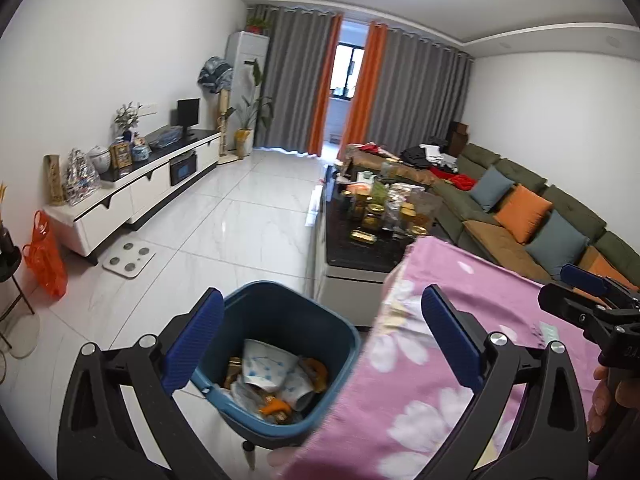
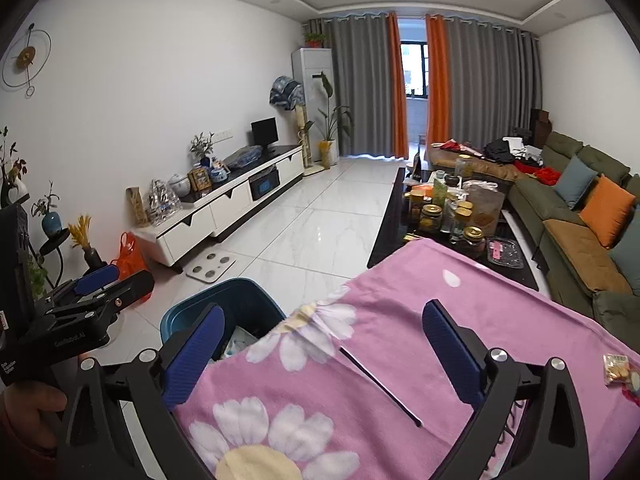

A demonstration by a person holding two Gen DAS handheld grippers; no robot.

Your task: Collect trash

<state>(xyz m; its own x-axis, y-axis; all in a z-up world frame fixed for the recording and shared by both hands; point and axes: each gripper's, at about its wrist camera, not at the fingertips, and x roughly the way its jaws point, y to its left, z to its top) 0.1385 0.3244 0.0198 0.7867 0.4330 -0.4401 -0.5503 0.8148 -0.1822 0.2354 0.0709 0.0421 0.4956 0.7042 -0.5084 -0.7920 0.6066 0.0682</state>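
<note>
Black angular frames on the left gripper point(image 1: 323, 336) and right gripper point(image 2: 320, 340), with silver round bolts at the pivots. Ribbed blue pads point(image 2: 454, 346) lining each finger. White lettering along one black body.

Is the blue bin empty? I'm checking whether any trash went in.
No. The left wrist view shows the bin holding crumpled paper and orange scraps.
</note>
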